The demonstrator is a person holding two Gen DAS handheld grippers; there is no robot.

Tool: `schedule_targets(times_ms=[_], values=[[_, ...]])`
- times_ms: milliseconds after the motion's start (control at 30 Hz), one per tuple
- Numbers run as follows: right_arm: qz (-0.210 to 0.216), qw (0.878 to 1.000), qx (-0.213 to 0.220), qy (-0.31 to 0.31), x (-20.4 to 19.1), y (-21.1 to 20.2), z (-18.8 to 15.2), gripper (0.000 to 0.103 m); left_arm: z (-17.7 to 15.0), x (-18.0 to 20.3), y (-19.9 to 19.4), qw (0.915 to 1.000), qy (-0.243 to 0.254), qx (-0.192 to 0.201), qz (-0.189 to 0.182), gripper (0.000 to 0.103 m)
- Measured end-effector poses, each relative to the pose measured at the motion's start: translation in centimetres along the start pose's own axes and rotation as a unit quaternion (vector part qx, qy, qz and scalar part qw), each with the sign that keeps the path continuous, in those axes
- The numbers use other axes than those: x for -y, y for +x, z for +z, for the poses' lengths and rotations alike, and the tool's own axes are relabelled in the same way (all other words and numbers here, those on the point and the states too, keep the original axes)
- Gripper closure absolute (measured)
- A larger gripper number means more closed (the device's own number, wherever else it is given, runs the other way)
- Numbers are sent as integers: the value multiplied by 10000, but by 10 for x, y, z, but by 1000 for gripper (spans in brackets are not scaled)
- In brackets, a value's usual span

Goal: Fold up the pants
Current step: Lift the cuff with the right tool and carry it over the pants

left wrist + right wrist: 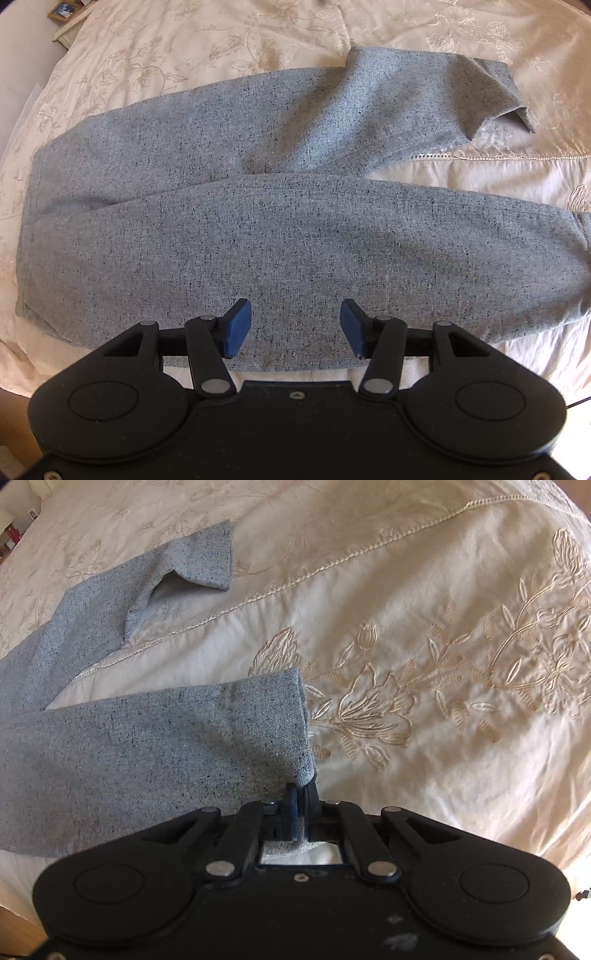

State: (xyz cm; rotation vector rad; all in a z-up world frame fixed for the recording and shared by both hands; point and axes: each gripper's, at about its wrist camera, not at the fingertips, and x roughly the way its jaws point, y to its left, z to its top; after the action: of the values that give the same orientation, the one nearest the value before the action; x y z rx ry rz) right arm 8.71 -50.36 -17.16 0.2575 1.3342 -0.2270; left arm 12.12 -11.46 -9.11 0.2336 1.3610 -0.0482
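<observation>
Grey speckled pants lie spread on a cream embroidered bedspread, waist to the left, legs running right. My left gripper hovers open over the near leg close to its near edge, its blue pads apart with nothing pinched. In the right wrist view the near leg ends in a hem, and my right gripper is shut on the near corner of that hem. The far leg lies farther off with its cuff partly folded over.
The bedspread carries beige flower embroidery and a stitched seam that runs under the legs. A framed picture and furniture stand beyond the bed's far left corner. Wooden floor shows at the lower left of the right wrist view.
</observation>
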Motion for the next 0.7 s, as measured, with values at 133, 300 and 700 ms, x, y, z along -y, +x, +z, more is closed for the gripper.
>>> schedule_targets(times_ms=[133, 300, 700], values=[[-120, 9998, -144, 47, -8, 25, -8, 99, -3, 3, 13, 9999, 83, 7, -98, 45], [-76, 9992, 8, 384, -7, 23, -8, 84, -10, 3, 35, 9994, 333, -11, -9, 45], [-464, 9979, 130, 427, -23, 57, 38, 79, -20, -7, 107, 9976, 318, -602, 102, 39]])
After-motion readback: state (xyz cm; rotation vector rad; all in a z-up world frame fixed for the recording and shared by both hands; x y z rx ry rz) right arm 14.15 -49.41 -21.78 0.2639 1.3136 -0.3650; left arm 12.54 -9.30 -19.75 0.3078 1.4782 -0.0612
